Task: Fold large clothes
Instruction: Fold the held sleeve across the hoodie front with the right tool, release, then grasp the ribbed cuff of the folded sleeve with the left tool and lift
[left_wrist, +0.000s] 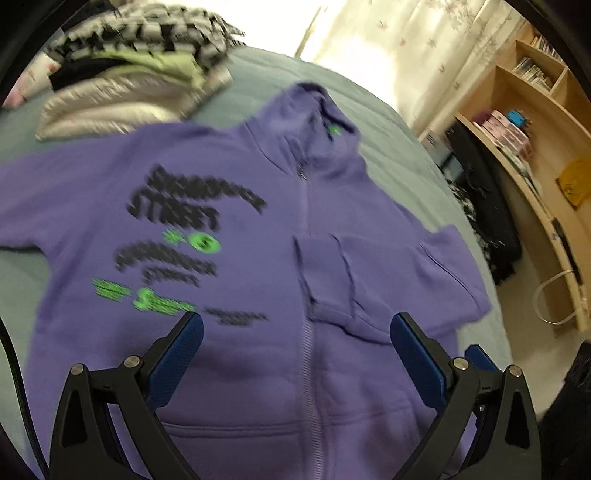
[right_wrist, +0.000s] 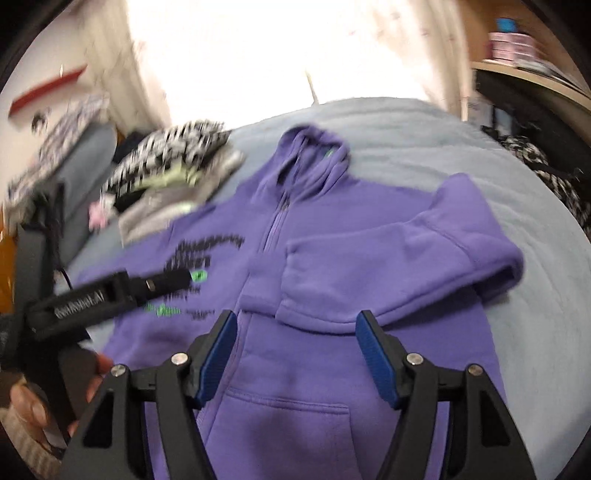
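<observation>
Your purple fleece zip-up hoodie with black and green chest lettering (left_wrist: 236, 229) lies front-up across the middle of the frame on the pale blue bedspread (left_wrist: 388, 122), zipped, one sleeve folded across its chest. Your left gripper (left_wrist: 295, 354) and right gripper (right_wrist: 295, 343) both hover above its lower half, jaws spread wide, gripping nothing. A pile of checked and grey clothes (left_wrist: 140, 74) sits at upper left, beside the shoulder.

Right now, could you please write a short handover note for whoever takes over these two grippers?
Left gripper: open, empty, above the hoodie's printed front.
Right gripper: open, empty, above the folded sleeve's cuff.
Purple hoodie: front up on the grey-blue bed, zipped, hood away from you.
Done: one sleeve folded across the chest.
Left: the other sleeve lies spread out; fold it in, then fold the body.
Pile of other clothes beside the hood.
</observation>
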